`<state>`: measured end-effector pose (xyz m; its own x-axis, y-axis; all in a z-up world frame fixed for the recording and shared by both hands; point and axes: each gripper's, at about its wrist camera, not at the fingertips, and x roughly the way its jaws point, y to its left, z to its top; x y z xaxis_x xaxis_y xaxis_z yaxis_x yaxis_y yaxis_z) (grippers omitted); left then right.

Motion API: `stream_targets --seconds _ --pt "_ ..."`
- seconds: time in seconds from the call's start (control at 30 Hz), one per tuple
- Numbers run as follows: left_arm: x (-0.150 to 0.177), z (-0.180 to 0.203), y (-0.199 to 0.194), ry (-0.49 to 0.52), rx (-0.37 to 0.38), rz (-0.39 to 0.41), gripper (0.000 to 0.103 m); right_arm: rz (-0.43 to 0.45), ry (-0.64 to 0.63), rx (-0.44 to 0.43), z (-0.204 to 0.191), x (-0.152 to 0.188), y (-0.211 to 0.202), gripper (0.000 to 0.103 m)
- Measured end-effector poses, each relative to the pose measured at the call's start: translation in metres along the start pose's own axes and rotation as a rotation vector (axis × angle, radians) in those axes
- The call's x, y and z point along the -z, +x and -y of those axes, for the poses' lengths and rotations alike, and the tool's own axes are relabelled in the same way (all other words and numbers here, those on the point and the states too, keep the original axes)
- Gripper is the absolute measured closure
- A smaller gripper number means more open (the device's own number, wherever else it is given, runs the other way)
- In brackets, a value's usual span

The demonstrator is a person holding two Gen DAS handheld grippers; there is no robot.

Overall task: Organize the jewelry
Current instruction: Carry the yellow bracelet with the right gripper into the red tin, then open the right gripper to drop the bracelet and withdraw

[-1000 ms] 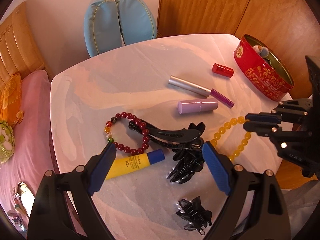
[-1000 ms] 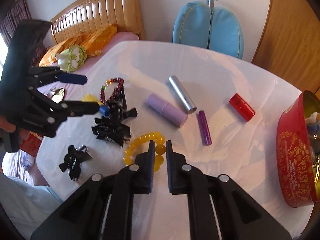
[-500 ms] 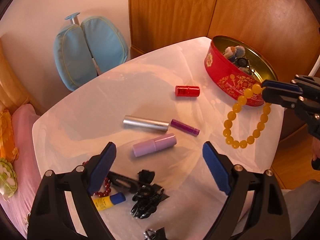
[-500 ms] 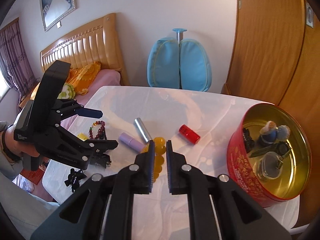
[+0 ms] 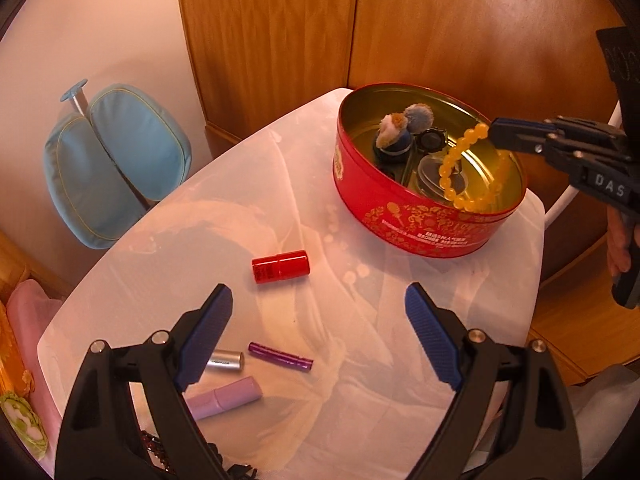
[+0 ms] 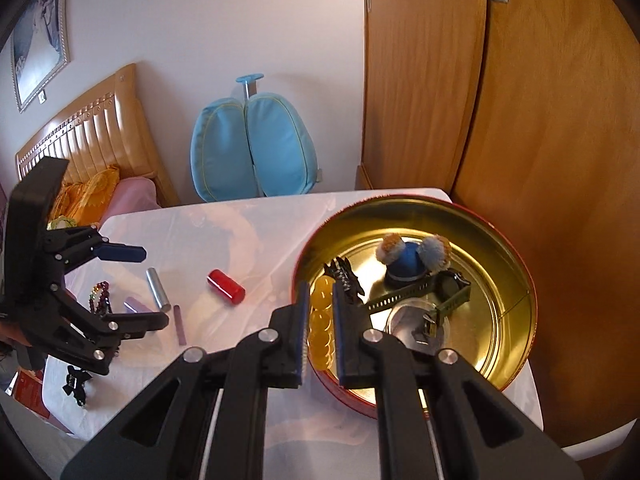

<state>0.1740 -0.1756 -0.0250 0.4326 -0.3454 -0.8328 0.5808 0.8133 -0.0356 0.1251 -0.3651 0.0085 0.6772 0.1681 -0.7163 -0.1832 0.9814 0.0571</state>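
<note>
The yellow bead bracelet (image 5: 468, 168) is hanging from the right gripper (image 6: 321, 320), whose fingers (image 6: 303, 328) are squeezing tight on a few beads at the top of the loop. The rest of the loop is dangling straight down, so its long way is running up and down. It is hanging over the open top of the red tin (image 5: 404, 216), and its lowest beads look level with the near rim. I cannot tell if they are touching the tin.

The tin is sitting on the far corner of the white worktop (image 5: 360, 340). Inside it are lying a little blue hat with fluffy balls (image 6: 412, 258), a green watch (image 6: 420, 292) and a black hair clip (image 6: 346, 278).

The right gripper is the one by the tin, so I think letting go here should drop the bracelet inside. The loop is hanging close to the near wall, so moving it a little toward the middle may be safer.

The left gripper (image 5: 318, 332) is hovering over the worktop, well apart from the tin, with its fingers spread wide and nothing in them. Near it are lying a red tube (image 5: 281, 267), a thin purple stick (image 5: 280, 356), a silver tube (image 5: 226, 361) and a lilac tube (image 5: 224, 397).
</note>
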Motion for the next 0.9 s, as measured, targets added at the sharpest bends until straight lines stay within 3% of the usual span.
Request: stream_targets --seconds 0.3,0.63,0.67,0.73,0.77,0.8,0.9 --pt "-0.035 0.027 0.031 0.04 0.018 -0.016 0.017 -0.142 0.021 -0.016 0.028 0.026 0.05 0.091" --pt "-0.055 0.051 0.053 0.071 0.018 -0.032 0.017 -0.184 0.016 0.022 0.048 0.036 0.06 0.09" --pt "-0.055 0.052 0.054 0.071 0.019 -0.032 0.017 -0.188 0.024 0.029 0.051 0.037 0.06 0.088" --pt "-0.055 0.053 0.055 0.067 0.022 -0.033 0.017 -0.187 0.034 0.048 0.055 0.038 0.058 0.071" --pt "-0.055 0.053 0.055 0.066 0.021 -0.033 0.017 -0.182 0.037 0.059 0.057 0.038 0.056 0.054" --pt "-0.054 0.053 0.055 0.065 0.019 -0.032 0.017 -0.175 0.042 0.064 0.058 0.038 0.053 0.044" --pt "-0.053 0.053 0.053 0.061 0.019 -0.029 0.017 -0.154 0.042 0.077 0.058 0.038 0.046 0.038"
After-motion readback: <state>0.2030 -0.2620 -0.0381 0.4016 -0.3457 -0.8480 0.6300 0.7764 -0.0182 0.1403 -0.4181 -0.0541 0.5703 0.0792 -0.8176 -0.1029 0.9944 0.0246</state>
